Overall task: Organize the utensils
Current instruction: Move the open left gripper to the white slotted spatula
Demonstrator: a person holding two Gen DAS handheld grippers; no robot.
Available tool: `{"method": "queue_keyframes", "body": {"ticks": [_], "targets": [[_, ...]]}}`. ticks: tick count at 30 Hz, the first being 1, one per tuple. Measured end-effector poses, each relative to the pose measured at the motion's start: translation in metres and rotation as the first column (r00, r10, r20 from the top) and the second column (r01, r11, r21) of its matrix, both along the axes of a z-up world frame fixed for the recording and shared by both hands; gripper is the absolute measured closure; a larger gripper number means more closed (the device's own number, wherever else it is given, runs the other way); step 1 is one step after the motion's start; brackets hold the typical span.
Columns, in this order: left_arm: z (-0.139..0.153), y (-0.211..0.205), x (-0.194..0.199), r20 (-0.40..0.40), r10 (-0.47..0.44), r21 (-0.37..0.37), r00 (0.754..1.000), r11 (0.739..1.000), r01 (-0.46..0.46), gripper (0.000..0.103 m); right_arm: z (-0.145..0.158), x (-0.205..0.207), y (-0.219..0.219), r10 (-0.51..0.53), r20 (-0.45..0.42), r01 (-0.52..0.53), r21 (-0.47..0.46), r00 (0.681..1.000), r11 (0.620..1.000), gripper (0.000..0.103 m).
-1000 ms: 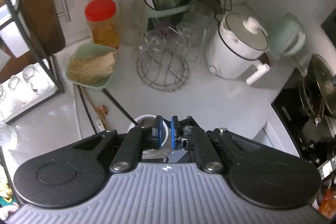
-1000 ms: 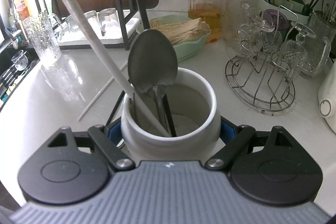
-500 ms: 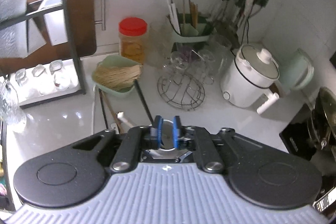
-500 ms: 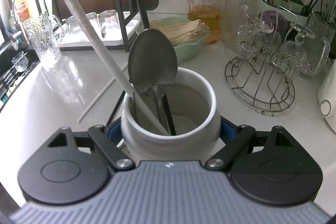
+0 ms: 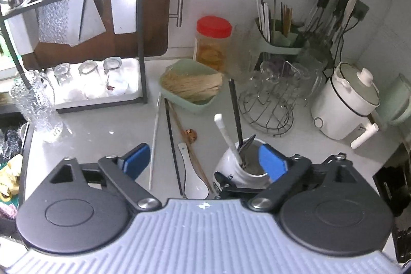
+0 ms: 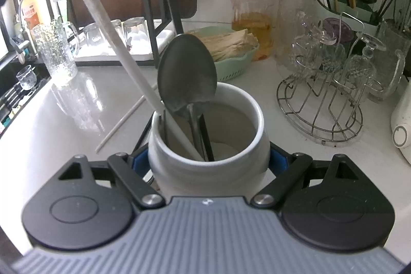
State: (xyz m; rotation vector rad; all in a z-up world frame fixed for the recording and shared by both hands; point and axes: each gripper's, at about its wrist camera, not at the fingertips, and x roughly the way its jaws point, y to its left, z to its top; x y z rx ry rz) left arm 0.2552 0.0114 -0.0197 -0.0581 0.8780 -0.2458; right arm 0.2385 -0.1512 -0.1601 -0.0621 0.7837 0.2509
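The right hand-held gripper (image 6: 209, 161) clamps the white jar (image 6: 208, 145), which holds a metal spoon (image 6: 187, 78), a white utensil and a dark stick. The left hand-held gripper (image 5: 205, 162), its jaws just opened wide and empty, hovers above the ceramic spoon (image 5: 193, 180) and chopsticks (image 5: 171, 143) on the counter (image 5: 90, 135). Its right finger sits close beside the jar's rim, so a careless descent could knock the leaning handles or tip the jar.

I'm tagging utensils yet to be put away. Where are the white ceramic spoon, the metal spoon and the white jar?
white ceramic spoon (image 5: 194, 182): left wrist view, on its bowl.
metal spoon (image 6: 187, 73): right wrist view, on its bowl.
white jar (image 6: 205, 171): right wrist view, on its front wall.
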Motion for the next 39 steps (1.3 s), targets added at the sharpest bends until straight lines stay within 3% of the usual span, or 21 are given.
{"method": "queue_keyframes", "body": {"ticks": [5, 14, 19, 23, 32, 39], "targets": [[-0.023, -0.002, 0.01, -0.009, -0.054, 0.06, 0.998, 0.997, 0.055, 0.005, -0.001, 0.004, -0.001, -0.018, 0.013, 0.018, 0.006, 1.0, 1.0, 0.012], [-0.052, 0.014, 0.031, 0.008, -0.085, -0.006, 0.996, 0.996, 0.085, 0.005, 0.0, 0.005, -0.001, -0.019, 0.001, 0.019, 0.001, 1.0, 1.0, 0.012], [-0.062, 0.017, 0.046, 0.005, -0.068, 0.028, 0.998, 0.997, 0.068, 0.006, 0.0, 0.006, -0.006, -0.04, -0.01, 0.04, 0.0, 0.999, 0.999, 0.012], [-0.073, 0.021, 0.061, -0.032, -0.069, 0.003, 0.997, 0.998, 0.069, 0.006, 0.001, 0.004, -0.013, -0.052, -0.013, 0.052, -0.002, 0.999, 0.999, 0.012], [-0.113, 0.014, 0.079, -0.08, -0.001, 0.066, 0.997, 0.998, 0.007, 0.007, 0.002, 0.0, -0.026, -0.08, -0.019, 0.08, -0.005, 0.997, 0.997, 0.012], [-0.143, 0.004, 0.088, -0.128, 0.001, 0.082, 0.992, 0.997, 0.009, 0.019, 0.003, 0.002, -0.025, -0.064, -0.027, 0.063, -0.005, 0.998, 0.998, 0.012]]}}
